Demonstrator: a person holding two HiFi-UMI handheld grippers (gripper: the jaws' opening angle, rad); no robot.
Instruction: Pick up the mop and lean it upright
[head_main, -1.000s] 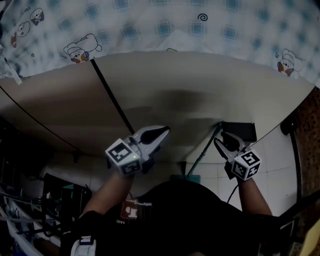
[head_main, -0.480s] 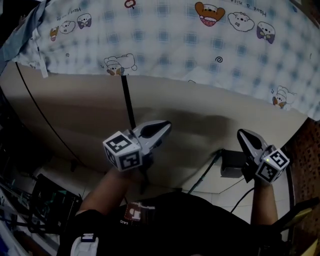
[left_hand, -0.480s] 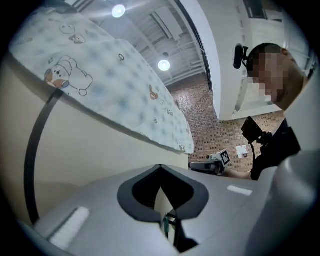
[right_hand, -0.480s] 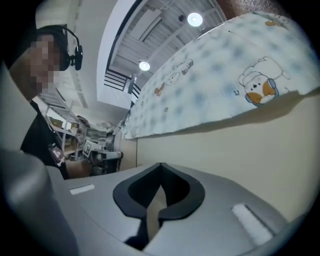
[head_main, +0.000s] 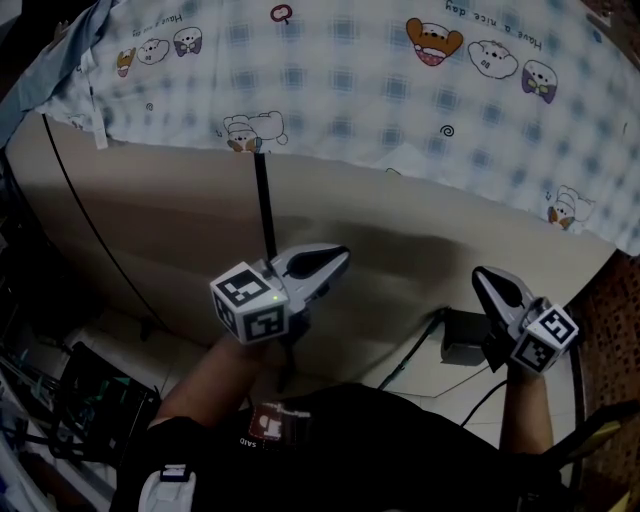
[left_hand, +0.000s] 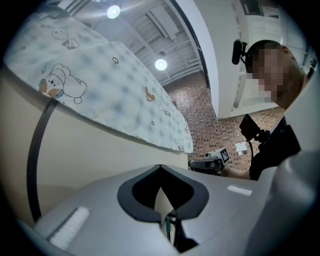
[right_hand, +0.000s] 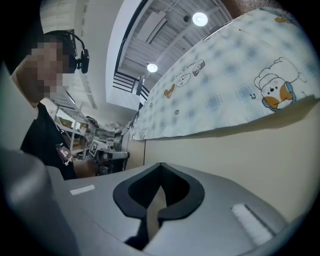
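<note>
Bed side (head_main: 400, 215) seems to prop the mop handle (head_main: 412, 350), 8 o'clock of right gripper (head_main: 483, 278). Both it & left gripper (head_main: 340, 258) clenched, empty; pull away w/o nudging.

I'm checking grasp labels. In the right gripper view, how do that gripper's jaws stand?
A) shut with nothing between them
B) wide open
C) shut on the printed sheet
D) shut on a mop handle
A: the right gripper shows its jaw tips met, with only the beige panel beyond them and nothing clamped.
</note>
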